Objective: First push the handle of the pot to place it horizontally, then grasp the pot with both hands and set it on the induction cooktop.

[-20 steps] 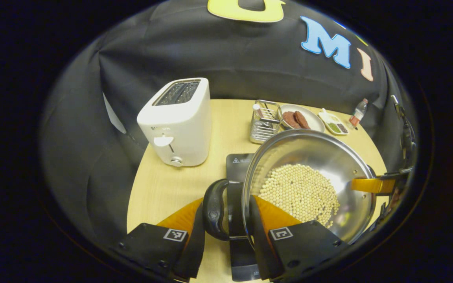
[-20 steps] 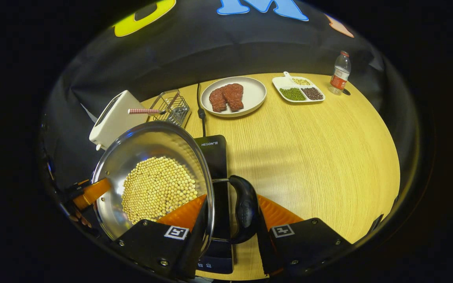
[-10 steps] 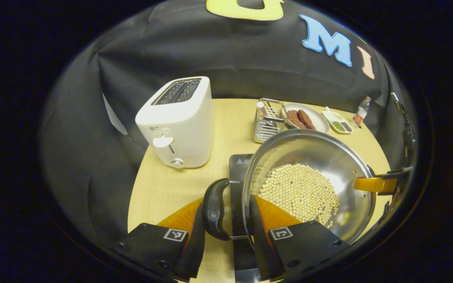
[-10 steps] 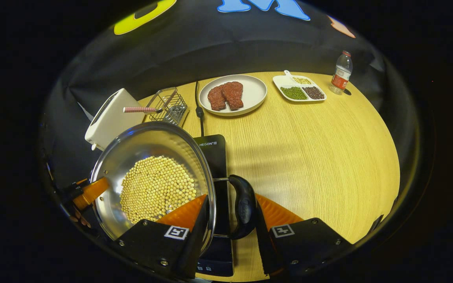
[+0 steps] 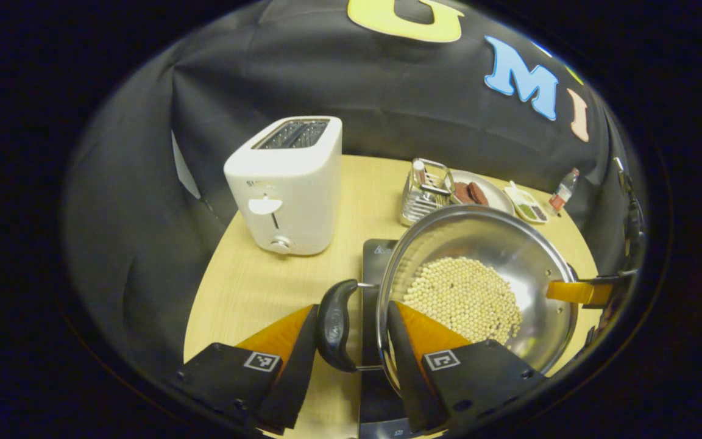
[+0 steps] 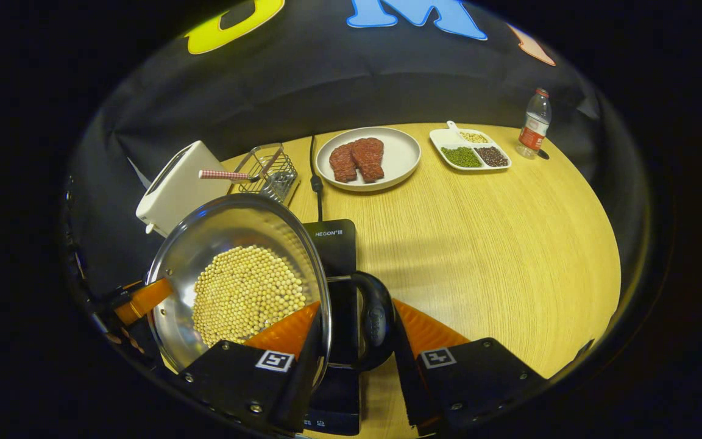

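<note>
Wooden round table against black cloth wall. Steel pot full of soybeans held above black induction cooktop; whether it touches, cannot tell. Left gripper clamped on the pot's left loop handle, one finger inside the rim. Right gripper clamped on the right loop handle. White toaster, wire rack, plate of meat, divided bean dish, water bottle behind.
</note>
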### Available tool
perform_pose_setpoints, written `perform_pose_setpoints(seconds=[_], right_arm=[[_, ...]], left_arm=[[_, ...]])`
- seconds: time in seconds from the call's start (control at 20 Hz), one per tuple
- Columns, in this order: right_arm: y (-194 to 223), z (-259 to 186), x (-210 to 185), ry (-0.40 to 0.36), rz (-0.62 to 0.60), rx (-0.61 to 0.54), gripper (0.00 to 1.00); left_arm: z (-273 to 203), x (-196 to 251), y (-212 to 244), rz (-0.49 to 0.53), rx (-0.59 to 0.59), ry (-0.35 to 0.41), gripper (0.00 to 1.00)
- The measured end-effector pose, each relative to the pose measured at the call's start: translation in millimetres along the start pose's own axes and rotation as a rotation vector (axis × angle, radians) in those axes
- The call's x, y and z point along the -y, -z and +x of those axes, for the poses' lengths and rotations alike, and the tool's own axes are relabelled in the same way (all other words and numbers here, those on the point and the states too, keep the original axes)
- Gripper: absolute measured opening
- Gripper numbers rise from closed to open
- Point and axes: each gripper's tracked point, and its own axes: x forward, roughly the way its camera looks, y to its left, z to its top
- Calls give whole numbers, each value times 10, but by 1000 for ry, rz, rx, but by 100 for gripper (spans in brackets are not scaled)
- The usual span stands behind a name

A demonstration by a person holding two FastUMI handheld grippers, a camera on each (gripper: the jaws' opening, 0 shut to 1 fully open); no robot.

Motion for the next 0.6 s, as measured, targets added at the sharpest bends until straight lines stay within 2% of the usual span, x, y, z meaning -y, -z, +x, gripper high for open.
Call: perform_pose_setpoints(seconds=[0.05, 0.1, 0.15, 0.25, 0.35, 0.6], right_arm=[[-11, -24, 24, 0, -1, 5, 69], [-52, -78, 53, 3, -1, 21, 76], [-105, -124, 87, 1, -2, 45, 90], [-257, -277, 123, -19, 0, 113, 95], [-443, -531, 175, -37, 11, 195, 96], [-991, -1387, 482, -54, -23, 431, 96]], left_arm=[[-42, -20, -84, -26, 30, 2, 77], [-109, -44, -197, -53, 59, -2, 80], [-188, -58, -272, -68, 89, -7, 83], [-373, -55, -473, -70, 156, -28, 86], [-575, 67, -652, -72, 217, -36, 84], [-1295, 806, -1075, -51, 402, -20, 86]])
